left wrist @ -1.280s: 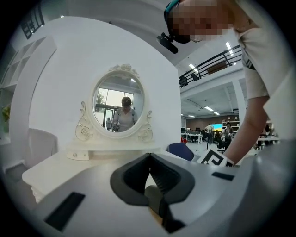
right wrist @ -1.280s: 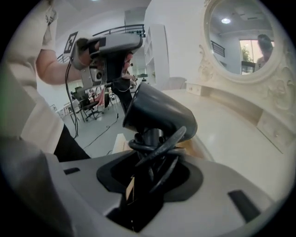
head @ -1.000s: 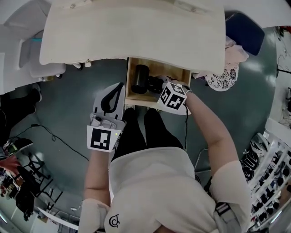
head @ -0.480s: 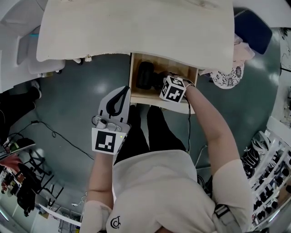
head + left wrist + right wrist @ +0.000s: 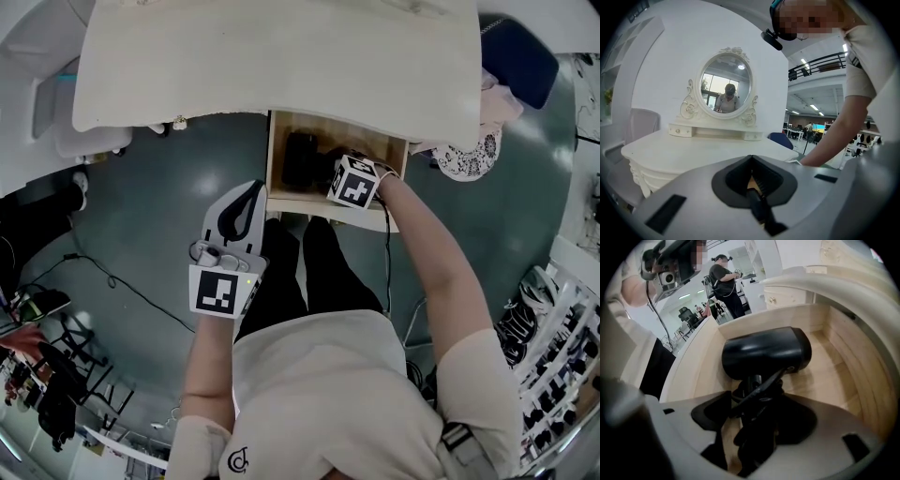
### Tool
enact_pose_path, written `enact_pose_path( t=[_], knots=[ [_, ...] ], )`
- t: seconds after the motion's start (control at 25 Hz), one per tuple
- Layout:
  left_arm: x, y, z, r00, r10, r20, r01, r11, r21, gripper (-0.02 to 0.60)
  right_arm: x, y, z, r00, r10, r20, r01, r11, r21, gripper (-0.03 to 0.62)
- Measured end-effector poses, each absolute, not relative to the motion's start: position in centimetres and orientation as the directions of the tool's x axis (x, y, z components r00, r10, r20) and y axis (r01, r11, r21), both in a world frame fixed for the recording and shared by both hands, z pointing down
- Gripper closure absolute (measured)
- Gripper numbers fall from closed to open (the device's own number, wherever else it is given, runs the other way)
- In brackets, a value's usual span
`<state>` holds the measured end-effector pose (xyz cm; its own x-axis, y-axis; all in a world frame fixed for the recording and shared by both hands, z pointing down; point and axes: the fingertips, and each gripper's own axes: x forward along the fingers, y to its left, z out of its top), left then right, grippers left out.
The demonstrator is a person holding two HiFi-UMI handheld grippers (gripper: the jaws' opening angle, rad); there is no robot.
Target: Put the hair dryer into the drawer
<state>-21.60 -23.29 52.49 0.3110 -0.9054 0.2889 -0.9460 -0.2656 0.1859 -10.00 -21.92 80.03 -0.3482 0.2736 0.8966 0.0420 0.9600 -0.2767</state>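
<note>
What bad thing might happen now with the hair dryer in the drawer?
The right gripper has just been opening its jaws, with the hair dryer handle between them, down in the drawer. First, the looped cord sits by the jaws, so it might snag and drag the dryer out as the gripper lifts. Second, the gripper might bump the tabletop that overhangs the drawer.

A mock bedroom corner inside a big open office hall: a white dressing tabletop (image 5: 693, 151) bears an ornate oval white-framed mirror (image 5: 725, 90), with office desks with monitors (image 5: 807, 132) and a black-railed mezzanine (image 5: 820, 66) behind.
</note>
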Motion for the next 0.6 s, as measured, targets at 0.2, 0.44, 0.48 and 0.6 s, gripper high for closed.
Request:
enact_pose_path(
  t=[0.2, 0.44, 0.48, 0.6],
  knots=[
    [-21.5, -23.0, 52.2, 0.329, -0.899, 0.289, -0.940, -0.284, 0.187, 0.569, -10.1, -22.8, 79.1, -0.339, 0.229, 0.913, 0.010, 0.971, -0.240, 0.260],
    [-21.5, -23.2, 50.8, 0.352, -0.896, 0.270, -0.933, -0.311, 0.181, 0.569, -11.1, -25.1, 74.4, -0.414, 0.093, 0.905, -0.081, 0.987, -0.139, 0.340],
    [-21.5, -23.1, 50.7, 0.358, -0.891, 0.278, -0.931, -0.321, 0.171, 0.569, -11.3, -25.5, 73.2, -0.441, 0.065, 0.895, -0.112, 0.986, -0.127, 0.380],
    [-21.5, -23.3, 49.5, 0.366, -0.889, 0.275, -0.930, -0.337, 0.149, 0.569, -11.9, -26.6, 69.5, -0.511, -0.018, 0.860, -0.198, 0.975, -0.097, 0.478]
  ],
)
